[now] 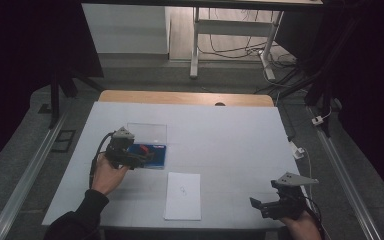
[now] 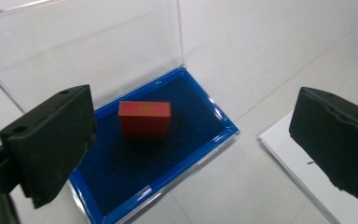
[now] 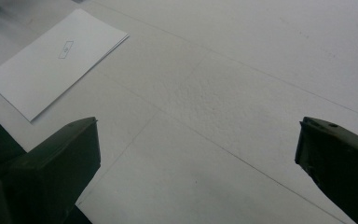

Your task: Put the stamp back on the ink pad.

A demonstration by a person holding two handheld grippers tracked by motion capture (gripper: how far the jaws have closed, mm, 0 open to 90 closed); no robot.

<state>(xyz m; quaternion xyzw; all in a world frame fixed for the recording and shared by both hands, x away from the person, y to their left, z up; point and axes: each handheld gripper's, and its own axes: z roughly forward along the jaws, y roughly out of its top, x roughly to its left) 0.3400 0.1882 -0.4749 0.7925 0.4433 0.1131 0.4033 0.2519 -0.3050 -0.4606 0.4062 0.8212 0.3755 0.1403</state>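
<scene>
My white-covered wooden table [image 1: 230, 135] stands in a dark room on grey floor. One blue-lined clear plastic case [image 2: 205, 135], lid raised; one white paper sheet [image 1: 182, 196]; one red rectangular block [image 2: 144, 119] resting inside the case. My left gripper [image 2: 191, 135] hovers released above it; my right gripper [image 3: 196, 168] gapes empty.

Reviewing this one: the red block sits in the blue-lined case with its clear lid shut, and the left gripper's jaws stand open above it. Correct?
Not quite. The clear lid is open, standing up behind the blue-lined case, as the left gripper view shows. The rest holds: the red block sits inside on the blue lining, and the left gripper has its jaws open above it, nothing between them.
</scene>
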